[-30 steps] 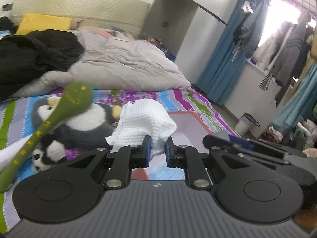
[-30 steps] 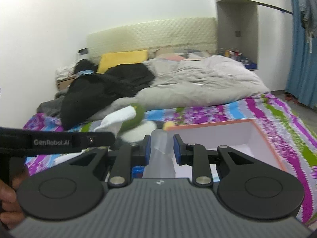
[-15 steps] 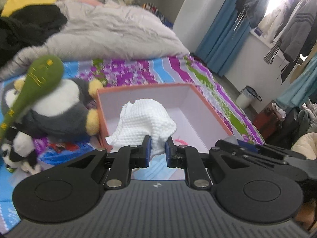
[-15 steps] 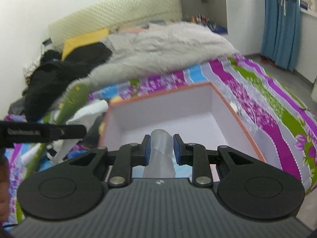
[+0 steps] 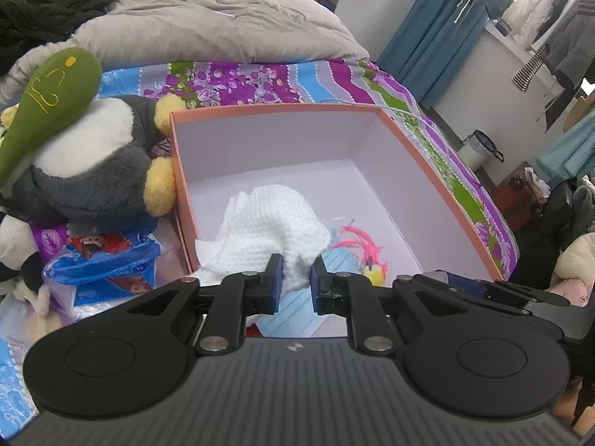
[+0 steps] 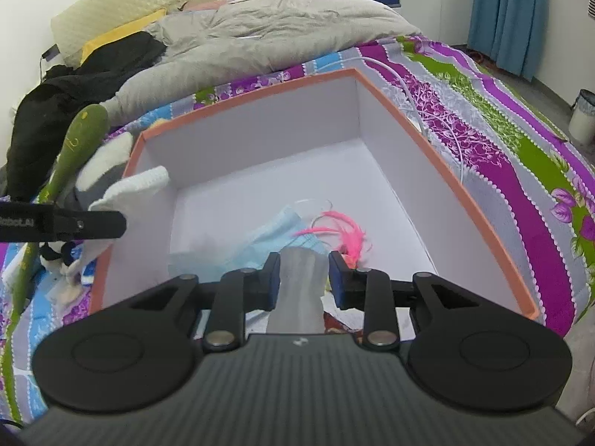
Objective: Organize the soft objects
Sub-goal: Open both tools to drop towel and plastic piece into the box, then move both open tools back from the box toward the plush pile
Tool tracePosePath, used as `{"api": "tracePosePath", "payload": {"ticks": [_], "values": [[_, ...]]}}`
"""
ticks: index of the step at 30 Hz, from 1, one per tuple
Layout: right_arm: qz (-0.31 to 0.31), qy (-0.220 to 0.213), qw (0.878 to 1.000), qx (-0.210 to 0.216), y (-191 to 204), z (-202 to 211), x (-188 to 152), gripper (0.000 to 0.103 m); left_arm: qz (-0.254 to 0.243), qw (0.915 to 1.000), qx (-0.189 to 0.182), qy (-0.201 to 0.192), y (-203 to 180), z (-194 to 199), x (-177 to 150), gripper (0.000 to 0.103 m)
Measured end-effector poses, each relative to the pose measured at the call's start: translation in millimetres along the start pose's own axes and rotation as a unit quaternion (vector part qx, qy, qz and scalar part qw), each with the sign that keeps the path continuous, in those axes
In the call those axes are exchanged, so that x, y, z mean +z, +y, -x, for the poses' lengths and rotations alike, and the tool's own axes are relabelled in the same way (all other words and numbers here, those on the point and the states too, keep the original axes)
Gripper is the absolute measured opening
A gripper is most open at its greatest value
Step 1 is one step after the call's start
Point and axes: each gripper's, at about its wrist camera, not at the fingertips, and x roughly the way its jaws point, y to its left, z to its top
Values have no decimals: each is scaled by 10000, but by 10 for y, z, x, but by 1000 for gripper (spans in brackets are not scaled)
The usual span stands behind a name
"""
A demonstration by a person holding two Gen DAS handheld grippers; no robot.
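Observation:
My left gripper [image 5: 295,278] is shut on a white knitted cloth [image 5: 267,228] and holds it over the near left corner of an orange-rimmed white box [image 5: 427,160]. My right gripper [image 6: 304,275] is shut on a pale grey soft piece [image 6: 299,290] above the box's [image 6: 457,182] near side. Inside the box lie a blue face mask [image 6: 260,238] and a pink feathered toy [image 6: 346,234]. The left gripper with the cloth [image 6: 130,189] shows at the left of the right wrist view.
A grey and white penguin plush [image 5: 93,171] and a green plush stick [image 5: 48,93] lie left of the box. A blue plastic packet [image 5: 108,271] lies in front of them. A grey duvet [image 5: 208,18] and black clothes [image 5: 41,7] fill the far bed.
Both grippers have tilted down and moved forward over the box, each still holding its piece. The box's inside and its contents have come into view.

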Motion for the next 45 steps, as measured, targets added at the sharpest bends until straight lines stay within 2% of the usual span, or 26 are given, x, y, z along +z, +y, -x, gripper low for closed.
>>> {"api": "tracePosePath", "payload": {"ticks": [1, 2, 3, 4, 5, 6, 7, 14, 21, 29, 38, 45], "values": [[-11, 2, 10000, -5, -7, -5, 6, 39, -10, 10000, -13, 34, -6, -7, 6, 20], [-34, 2, 10000, -21, -13, 3, 4, 40, -31, 10000, -34, 77, -11, -16, 13, 31], [-41, 14, 10000, -30, -16, 14, 4, 41, -45, 9999, -51, 100, -18, -15, 18, 36], [-36, 20, 10000, -30, -17, 19, 7, 47, -52, 9999, -62, 84, -18, -3, 22, 45], [-37, 6, 10000, -31, -16, 35, 15, 52, -59, 10000, -45, 53, -26, 26, 31, 49], [-52, -34, 10000, -28, -15, 57, 21, 60, -80, 10000, -34, 11, -38, 66, 36, 49], [-70, -76, 9999, -19, -18, 73, 37, 61, -98, 9999, -42, -33, -39, 108, 43, 49], [-120, -475, 9987, 130, 90, 409, 134, 61, -209, 9989, -80, -409, -57, 606, 59, 49], [67, -913, 9952, 332, 357, 850, 203, 61, -302, 9963, -78, -799, -29, 1178, 18, 49], [325, -1312, 9891, 579, 668, 1299, 213, 62, -378, 9924, -56, -1173, 57, 1756, -163, 49], [559, -1417, 9850, 811, 1011, 1511, 46, 62, -283, 9884, 46, -1493, 293, 2289, -430, 49], [681, -1439, 9833, 882, 1219, 1589, -89, 62, -102, 9884, 142, -1507, 510, 2471, -666, 49]]}}
